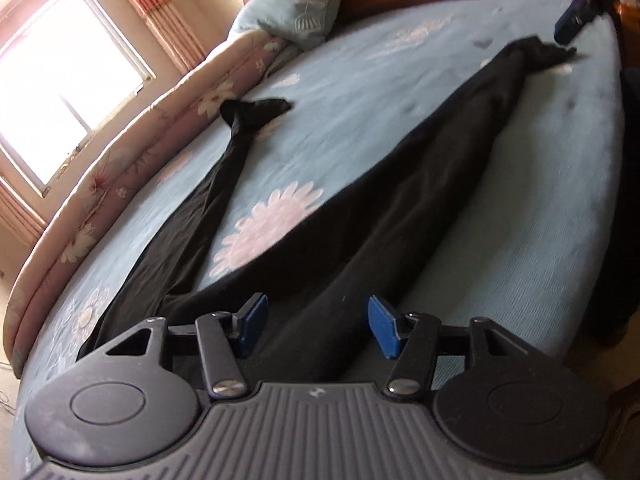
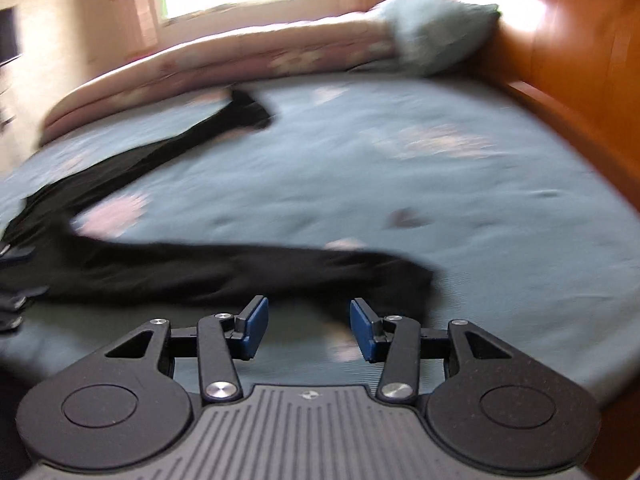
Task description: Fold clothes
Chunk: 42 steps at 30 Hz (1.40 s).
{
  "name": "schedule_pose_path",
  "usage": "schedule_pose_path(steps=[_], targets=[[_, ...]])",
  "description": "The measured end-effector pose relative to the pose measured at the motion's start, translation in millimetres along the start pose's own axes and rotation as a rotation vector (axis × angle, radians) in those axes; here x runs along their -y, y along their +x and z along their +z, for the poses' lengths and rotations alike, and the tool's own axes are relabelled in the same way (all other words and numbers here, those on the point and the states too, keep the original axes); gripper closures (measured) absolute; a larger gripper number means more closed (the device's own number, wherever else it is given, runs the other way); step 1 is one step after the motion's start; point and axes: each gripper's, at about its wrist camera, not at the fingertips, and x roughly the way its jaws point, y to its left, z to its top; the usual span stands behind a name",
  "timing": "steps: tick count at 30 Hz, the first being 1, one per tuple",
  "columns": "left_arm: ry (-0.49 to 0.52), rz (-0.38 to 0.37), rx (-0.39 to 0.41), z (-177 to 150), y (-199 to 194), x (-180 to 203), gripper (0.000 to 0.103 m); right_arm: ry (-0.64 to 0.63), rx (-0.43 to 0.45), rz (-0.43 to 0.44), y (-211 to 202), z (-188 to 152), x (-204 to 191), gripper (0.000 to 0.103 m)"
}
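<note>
Black tights lie spread in a V on the blue flowered bed, legs toward 10 and 1 o'clock. Left tongs gape wide over the waist, holding nothing. Right tongs gape wide just beside one foot end; that view is blurred. A pillow sits at the headboard.

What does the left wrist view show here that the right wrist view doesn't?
Left wrist only: the open left claw over the black pants' waist end, and the right claw beside the far leg's cuff. Right wrist only: the open right claw near that cuff, and the wooden headboard's broad face. Both: the pants spread on the blue floral bedsheet, the pillow and the window.
</note>
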Motion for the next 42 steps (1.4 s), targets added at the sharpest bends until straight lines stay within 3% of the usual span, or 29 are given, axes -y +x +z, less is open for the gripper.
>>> schedule_pose_path(steps=[7,11,14,18,20,24,30,36,42], targets=[[-0.023,0.050,-0.093,-26,-1,-14,0.045,-0.440,-0.027,0.120,54,0,-99,0.052],[-0.069,0.073,-0.152,-48,-8,-28,0.045,-0.687,-0.014,0.122,75,-5,-144,0.052],[-0.131,0.091,-0.175,-61,-12,-39,0.045,-0.878,0.006,0.112,88,-8,-168,0.049],[-0.235,0.104,-0.167,-66,-16,-55,0.045,-1.019,0.005,0.127,105,-3,-181,0.049],[-0.281,0.106,-0.150,-67,-18,-62,0.043,-1.024,0.012,0.128,109,13,-180,0.049],[-0.334,0.122,-0.139,-67,-15,-71,0.043,-0.916,0.048,0.119,131,61,-170,0.047],[-0.334,0.132,-0.143,-73,-15,-71,0.043,-0.540,-0.015,0.038,184,122,-140,0.047],[-0.270,0.160,-0.205,-85,-6,-73,0.043,-0.481,0.026,0.144,137,97,-132,0.046],[-0.242,0.160,-0.160,-76,5,-76,0.043,-0.590,-0.001,0.231,103,60,-144,0.044]])
